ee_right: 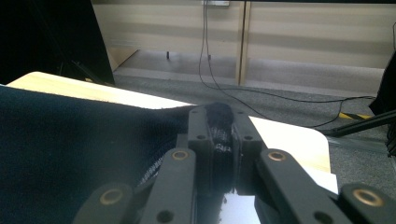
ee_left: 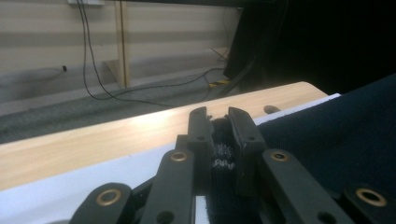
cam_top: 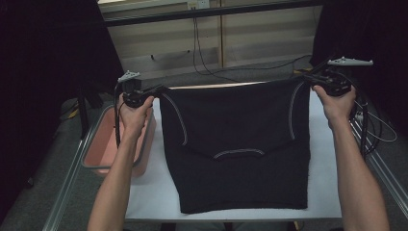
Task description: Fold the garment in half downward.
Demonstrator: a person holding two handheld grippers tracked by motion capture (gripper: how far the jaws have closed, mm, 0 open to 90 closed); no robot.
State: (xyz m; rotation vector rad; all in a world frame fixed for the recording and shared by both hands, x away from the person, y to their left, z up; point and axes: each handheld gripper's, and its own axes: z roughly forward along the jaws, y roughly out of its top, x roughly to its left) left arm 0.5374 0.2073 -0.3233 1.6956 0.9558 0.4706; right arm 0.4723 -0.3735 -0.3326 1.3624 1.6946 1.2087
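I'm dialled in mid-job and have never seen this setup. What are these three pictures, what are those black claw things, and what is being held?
There is no robot arm here: a person holds a hand-held clamp tool in each hand. The wide picture comes from a fixed camera above the table, looking forward and down; the forearms come in from the bottom. The left gripper and the right gripper each pinch a top corner of a dark garment, holding it stretched between them while its lower part lies on the white surface. A pink tub sits at the left edge. The other two pictures come from cameras riding on the grippers, looking along their black jaws. In both, the jaws are shut on a fold of the dark fabric.
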